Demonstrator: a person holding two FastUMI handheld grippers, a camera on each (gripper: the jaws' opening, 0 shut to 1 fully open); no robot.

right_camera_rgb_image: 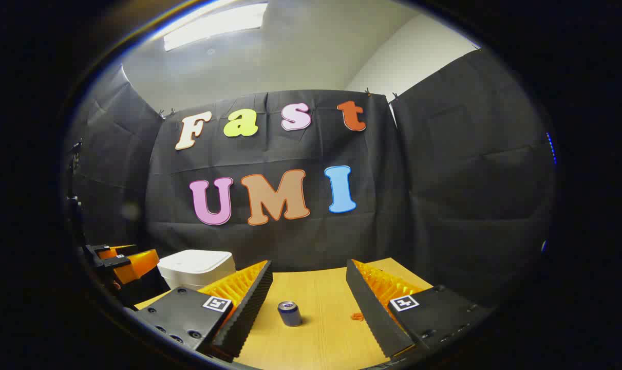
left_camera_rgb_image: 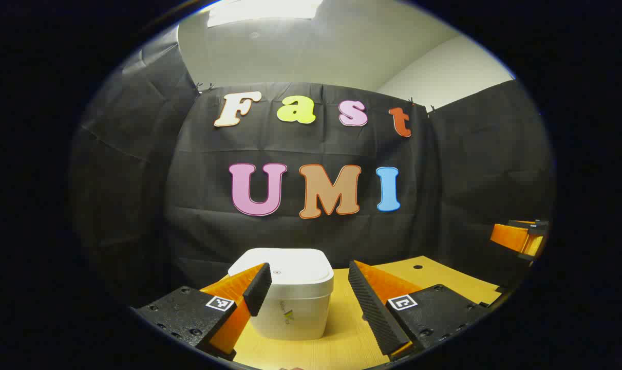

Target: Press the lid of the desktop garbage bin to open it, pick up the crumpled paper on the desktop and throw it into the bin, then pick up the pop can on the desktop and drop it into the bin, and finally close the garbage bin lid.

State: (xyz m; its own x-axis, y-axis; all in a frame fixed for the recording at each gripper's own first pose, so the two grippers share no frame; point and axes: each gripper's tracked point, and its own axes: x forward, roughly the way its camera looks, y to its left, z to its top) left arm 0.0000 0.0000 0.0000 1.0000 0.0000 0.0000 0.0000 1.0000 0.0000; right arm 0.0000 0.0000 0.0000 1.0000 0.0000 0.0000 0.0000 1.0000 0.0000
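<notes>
The garbage bin point(left_camera_rgb_image: 295, 295) stands upright on the wooden surface point(left_camera_rgb_image: 341, 339), its lid point(left_camera_rgb_image: 285, 267) shut and flat on top. In the left gripper view it sits close ahead, between the fingers of the left claw point(left_camera_rgb_image: 305, 288), nearer the left finger, whose tip overlaps the bin's near left corner in the picture; whether they touch cannot be told. The left claw is spread wide and holds nothing.

In the right gripper view the pop can point(right_camera_rgb_image: 289, 313) stands upright on the surface point(right_camera_rgb_image: 321, 329), long axis vertical, top rim up, in the gap between the fingers of the right claw point(right_camera_rgb_image: 308, 293) and closer to the left finger, apart from both. That claw is also spread wide and empty. A small orange scrap point(right_camera_rgb_image: 357, 316) lies on the surface just beside the right finger; what it is cannot be made out.

The right gripper view places the bin point(right_camera_rgb_image: 195, 268) at far left, its lower part hidden behind the claw's body, with the left claw point(right_camera_rgb_image: 126, 262) just left of it, partly cut by the picture's edge. The left gripper view catches part of the right claw point(left_camera_rgb_image: 521, 237) at the far right edge, too cropped to judge its spread there. A dark round hole point(left_camera_rgb_image: 417, 267) marks the surface to the right of the bin.
</notes>
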